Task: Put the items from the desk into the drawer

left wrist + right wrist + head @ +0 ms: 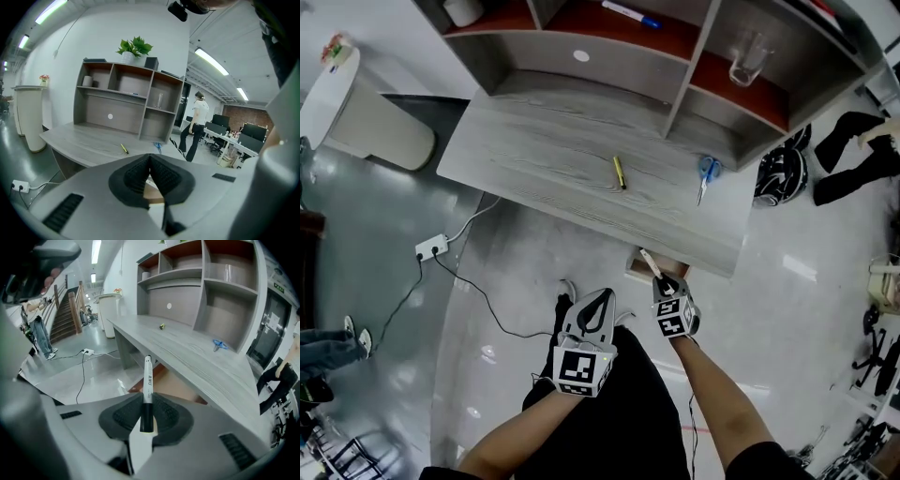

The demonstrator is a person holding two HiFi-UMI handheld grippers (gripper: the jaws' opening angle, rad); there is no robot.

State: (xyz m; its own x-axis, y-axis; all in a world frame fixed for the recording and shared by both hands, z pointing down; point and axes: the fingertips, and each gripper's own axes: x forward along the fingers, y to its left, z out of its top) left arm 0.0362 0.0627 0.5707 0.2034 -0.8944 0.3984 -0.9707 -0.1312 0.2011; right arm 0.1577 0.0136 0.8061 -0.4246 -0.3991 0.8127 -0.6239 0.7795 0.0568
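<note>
A white marker with a black cap (148, 380) is clamped between the pads of my right gripper (146, 416), pointing forward. In the head view that right gripper (667, 283) hangs just off the desk's front edge, over the open wooden drawer (639, 266), with the marker (650, 263) sticking out ahead. My left gripper (598, 302) is beside it to the left, shut with nothing in it; its pads (140, 171) meet at the tips. A yellow pen (620, 172) and blue-handled scissors (707, 175) lie on the grey desk (534, 159).
A shelf unit stands at the back of the desk with a glass (748, 58) and a marker (630, 13) in it. A power strip (431, 247) and cable lie on the floor left. Black bags (781, 173) sit right of the desk. A person (197, 124) walks far off.
</note>
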